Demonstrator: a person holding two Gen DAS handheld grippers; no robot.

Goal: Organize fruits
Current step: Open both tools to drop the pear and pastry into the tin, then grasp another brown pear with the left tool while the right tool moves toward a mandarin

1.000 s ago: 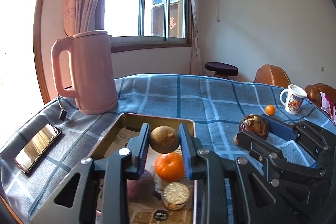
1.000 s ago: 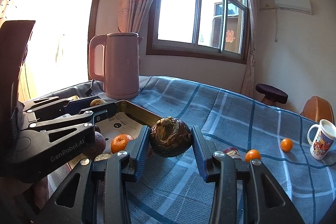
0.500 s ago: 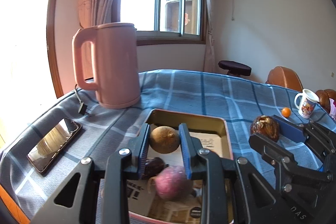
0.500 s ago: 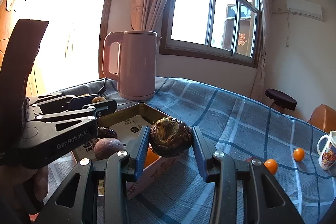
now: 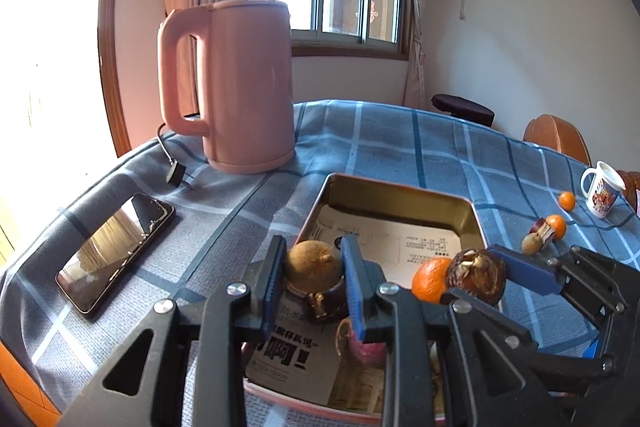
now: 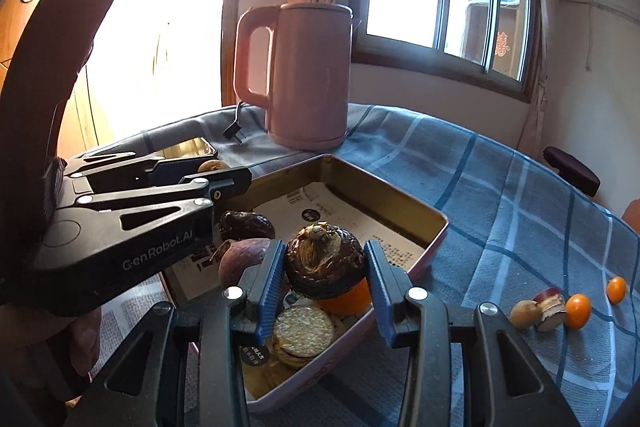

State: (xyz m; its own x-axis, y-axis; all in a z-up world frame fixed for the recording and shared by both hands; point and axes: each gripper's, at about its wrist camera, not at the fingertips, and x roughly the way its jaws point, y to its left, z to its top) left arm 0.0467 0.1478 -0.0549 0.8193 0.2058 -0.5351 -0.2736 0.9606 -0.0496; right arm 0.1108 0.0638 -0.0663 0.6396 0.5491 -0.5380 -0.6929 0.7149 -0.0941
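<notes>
My left gripper (image 5: 314, 269) is shut on a round brown fruit (image 5: 312, 265) and holds it over the near left part of a gold metal tray (image 5: 400, 189). My right gripper (image 6: 324, 269) is shut on a dark brown wrinkled fruit (image 6: 324, 265) over the tray's (image 6: 436, 223) near right part; that fruit also shows in the left wrist view (image 5: 476, 275). In the tray lie an orange (image 5: 430, 277), a purple fruit (image 6: 244, 257), a dark fruit (image 6: 246, 225) and a round cracker (image 6: 302, 325) on printed paper.
A pink kettle (image 5: 236, 87) stands behind the tray, with a phone (image 5: 116, 251) to its left. On the blue checked cloth to the right lie small oranges (image 6: 578, 309), a brown fruit (image 6: 524, 313), a cut red fruit (image 6: 550, 303) and a mug (image 5: 602, 195).
Both grippers have moved left and nearer the kettle, each still holding its fruit, and now hang over the tray.
</notes>
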